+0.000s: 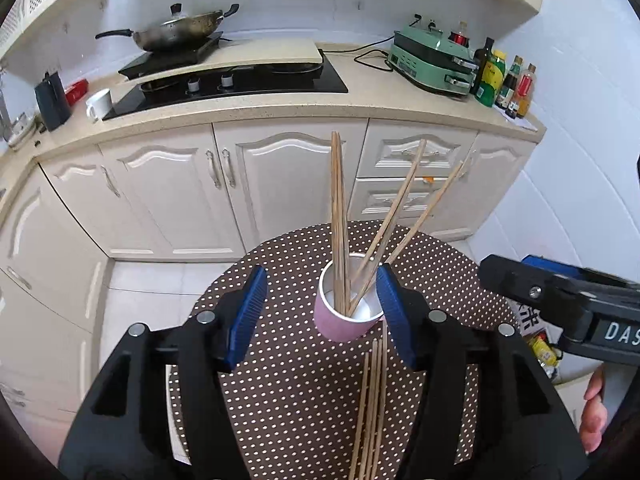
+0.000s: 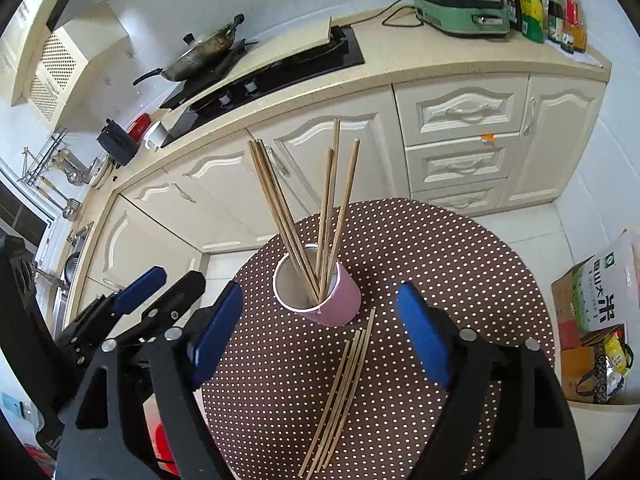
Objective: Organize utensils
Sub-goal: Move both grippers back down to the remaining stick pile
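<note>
From the left wrist, the left tongs [image 1: 322, 308] stood spread wide, grasping nothing; the pink cup [image 1: 345, 320] sat between their blue pads, close against the right-hand one, with chopsticks [image 1: 339, 220] fanning up out of it. More loose chopsticks [image 1: 372, 404] lay nearer, on the dotted round table [image 1: 280, 380].

From the right wrist, the right tongs [image 2: 320, 332] were likewise released, cup just ahead, loose sticks between the pads (cabinets [image 2: 460, 136] and a wok [image 2: 200, 58] beyond).
</note>
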### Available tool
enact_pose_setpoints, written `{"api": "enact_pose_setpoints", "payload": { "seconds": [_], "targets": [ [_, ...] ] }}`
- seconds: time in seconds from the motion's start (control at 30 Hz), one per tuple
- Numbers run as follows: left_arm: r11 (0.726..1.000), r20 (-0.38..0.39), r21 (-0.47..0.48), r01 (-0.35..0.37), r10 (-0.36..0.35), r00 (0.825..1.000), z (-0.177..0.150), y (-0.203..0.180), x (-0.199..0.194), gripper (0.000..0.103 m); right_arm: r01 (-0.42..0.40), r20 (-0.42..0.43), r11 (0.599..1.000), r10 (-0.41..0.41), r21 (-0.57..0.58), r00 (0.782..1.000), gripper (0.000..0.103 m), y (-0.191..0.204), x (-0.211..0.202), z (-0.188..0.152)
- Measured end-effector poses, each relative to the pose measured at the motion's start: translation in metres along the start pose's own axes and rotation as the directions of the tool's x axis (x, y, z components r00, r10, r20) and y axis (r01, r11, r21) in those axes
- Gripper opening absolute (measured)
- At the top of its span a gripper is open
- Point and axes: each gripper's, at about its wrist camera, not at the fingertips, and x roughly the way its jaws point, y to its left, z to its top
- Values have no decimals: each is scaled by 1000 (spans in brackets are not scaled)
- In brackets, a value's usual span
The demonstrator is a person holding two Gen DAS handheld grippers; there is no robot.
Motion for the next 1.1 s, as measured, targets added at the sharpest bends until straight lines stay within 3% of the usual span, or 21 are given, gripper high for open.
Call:
{"api": "enact_pose_setpoints", "payload": {
  "seconds": [0.3,0.6,0.9,1.1],
  "targets": [
    [1000,25,13,-3,3,1000,-7,-2,-23,63,17,16,1000,-17,-2,1000,86,-2,-16,-14],
    [1000,-4,29,3,-3,1000,-24,-3,-26,68,37,-6,999,-37,34,999,92,-10,-18,-33],
    [999,-84,30,20,-18,996,-52,1,-14,72,89,-72,993,-83,79,994,93,-25,1,-60],
    [998,-175,38,41,-34,984,-76,3,9,74,136,-152,983,-117,122,981,93,-37,28,-86]
  ]
}}
